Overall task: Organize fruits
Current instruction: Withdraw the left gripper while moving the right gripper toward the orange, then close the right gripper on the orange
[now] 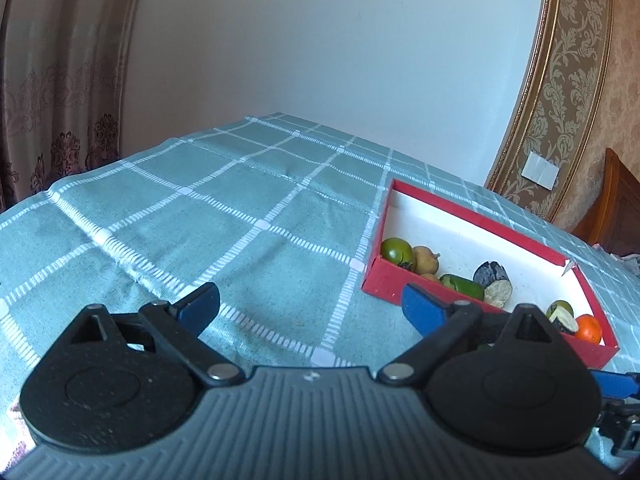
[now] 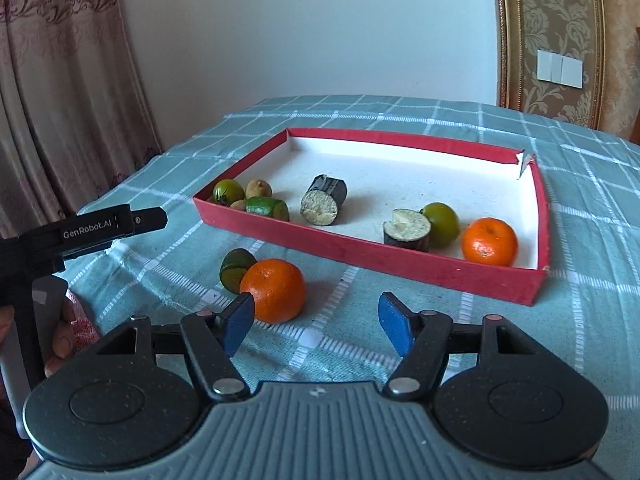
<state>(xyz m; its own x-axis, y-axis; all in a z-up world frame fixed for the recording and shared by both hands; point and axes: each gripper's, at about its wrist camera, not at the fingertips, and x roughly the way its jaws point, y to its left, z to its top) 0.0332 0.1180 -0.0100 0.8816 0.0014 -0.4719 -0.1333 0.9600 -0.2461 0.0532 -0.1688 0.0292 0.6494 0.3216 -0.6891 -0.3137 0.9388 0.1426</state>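
The released right gripper (image 2: 316, 326) nears a round orange tangerine (image 2: 273, 290) before the shallow red cardboard tray (image 2: 360, 254), best centred before clenching.

Legible text: one item only. "GenRobot.AI", white lettering on the black body of the left gripper (image 2: 96, 226), seen in the right wrist view at left edge of frame. Left wrist view: no readable text. Red tray (image 2: 372, 258), fruit and wall switch plate (image 2: 559, 69) carry no readable marking.
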